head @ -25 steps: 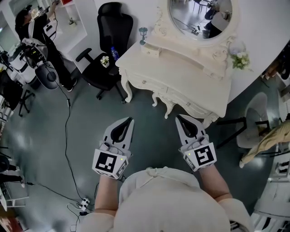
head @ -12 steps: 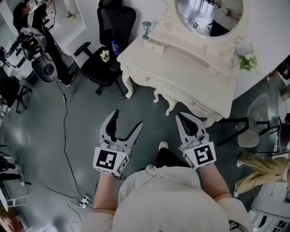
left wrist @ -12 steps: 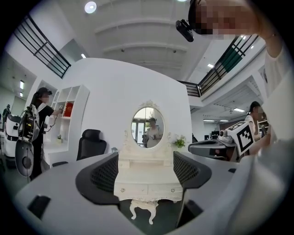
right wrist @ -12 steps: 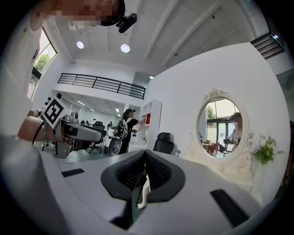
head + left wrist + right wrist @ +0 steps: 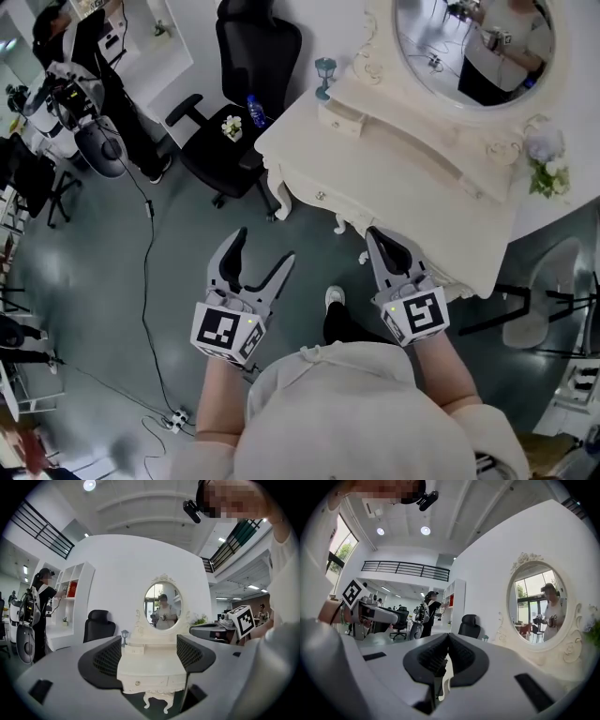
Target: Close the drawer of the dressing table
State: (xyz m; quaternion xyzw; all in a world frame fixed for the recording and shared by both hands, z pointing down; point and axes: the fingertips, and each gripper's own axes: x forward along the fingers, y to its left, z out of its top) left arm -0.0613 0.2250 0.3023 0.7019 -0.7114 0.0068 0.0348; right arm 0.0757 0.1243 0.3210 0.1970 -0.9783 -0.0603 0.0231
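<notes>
Grey-green floor (image 5: 112,281) fills the head view, with a black cable (image 5: 145,246) trailing across it and a person (image 5: 89,52) standing by white shelving at the far left. An ornate cream desk (image 5: 422,178) with an oval mirror (image 5: 469,47) stands against the white wall ahead of both grippers and well apart from them. A black office chair (image 5: 248,56) sits just beside the desk's left end, and a spray of flowers (image 5: 546,169) rests at its right end. On the desk's raised tier, near the left end, a small drawer (image 5: 339,118) appears to stick out a little from its housing. The left gripper (image 5: 263,246) has its jaws spread wide with nothing held; in the left gripper view the desk shows far off through the gap. The right gripper (image 5: 378,236) has its jaws pressed together, holding nothing.
</notes>
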